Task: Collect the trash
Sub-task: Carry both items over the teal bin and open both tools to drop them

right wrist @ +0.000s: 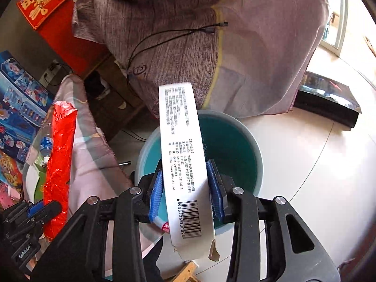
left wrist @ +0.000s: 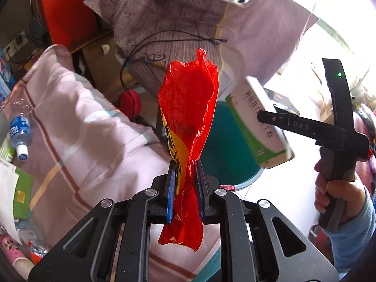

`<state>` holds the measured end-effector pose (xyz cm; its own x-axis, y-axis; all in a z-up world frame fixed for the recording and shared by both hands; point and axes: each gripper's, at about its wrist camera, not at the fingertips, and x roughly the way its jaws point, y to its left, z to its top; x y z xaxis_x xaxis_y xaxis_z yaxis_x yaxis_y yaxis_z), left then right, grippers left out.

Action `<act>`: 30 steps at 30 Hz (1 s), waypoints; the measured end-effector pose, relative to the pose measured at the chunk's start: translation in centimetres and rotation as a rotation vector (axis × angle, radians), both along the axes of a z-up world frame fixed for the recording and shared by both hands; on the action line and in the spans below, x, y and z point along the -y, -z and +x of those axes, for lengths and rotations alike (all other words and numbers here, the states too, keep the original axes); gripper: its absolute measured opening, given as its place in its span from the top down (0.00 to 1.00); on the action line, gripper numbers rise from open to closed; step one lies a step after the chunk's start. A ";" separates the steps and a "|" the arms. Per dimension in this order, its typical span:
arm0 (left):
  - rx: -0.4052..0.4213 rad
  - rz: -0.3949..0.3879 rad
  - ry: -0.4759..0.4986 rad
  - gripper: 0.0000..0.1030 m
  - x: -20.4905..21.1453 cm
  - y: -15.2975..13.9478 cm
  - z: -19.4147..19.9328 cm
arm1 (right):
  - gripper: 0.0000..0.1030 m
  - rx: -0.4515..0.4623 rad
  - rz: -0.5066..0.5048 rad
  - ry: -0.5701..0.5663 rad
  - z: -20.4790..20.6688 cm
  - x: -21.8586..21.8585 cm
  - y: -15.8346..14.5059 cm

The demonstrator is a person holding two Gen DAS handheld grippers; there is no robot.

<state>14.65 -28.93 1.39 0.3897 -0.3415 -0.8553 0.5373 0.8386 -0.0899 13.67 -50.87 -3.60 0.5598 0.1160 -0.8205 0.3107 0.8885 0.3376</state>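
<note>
My left gripper is shut on a crumpled red plastic wrapper, which sticks up past the blue pads and hangs below them. The same wrapper and left gripper show at the lower left of the right wrist view. A long white carton with a barcode sits between the pads of my right gripper, both pads touching its sides. The carton is held above a teal round bin. From the left wrist view the green-and-white carton hangs tilted over the bin.
Pink striped bedding lies left of the bin, with a water bottle and a green box on it. A grey-purple cloth with a black cable drapes behind. A black box lies on the white floor. A hand grips the right handle.
</note>
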 end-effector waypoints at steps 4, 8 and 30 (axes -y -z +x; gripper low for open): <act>-0.024 0.008 0.006 0.84 1.1 0.9 1.0 | 0.56 -0.006 0.027 -0.018 0.8 -0.2 0.3; -0.044 0.009 0.009 0.84 1.7 1.6 1.7 | 0.53 -0.013 0.035 -0.013 1.0 0.3 0.1; -0.067 0.047 0.075 0.37 6.7 4.9 2.7 | 0.29 -0.027 0.032 0.128 -2.1 4.7 -0.7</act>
<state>17.39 -35.59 -3.46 0.3057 -0.3266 -0.8943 0.5925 0.8005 -0.0898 11.54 -55.54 -2.93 0.5491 0.0715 -0.8327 0.4300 0.8302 0.3549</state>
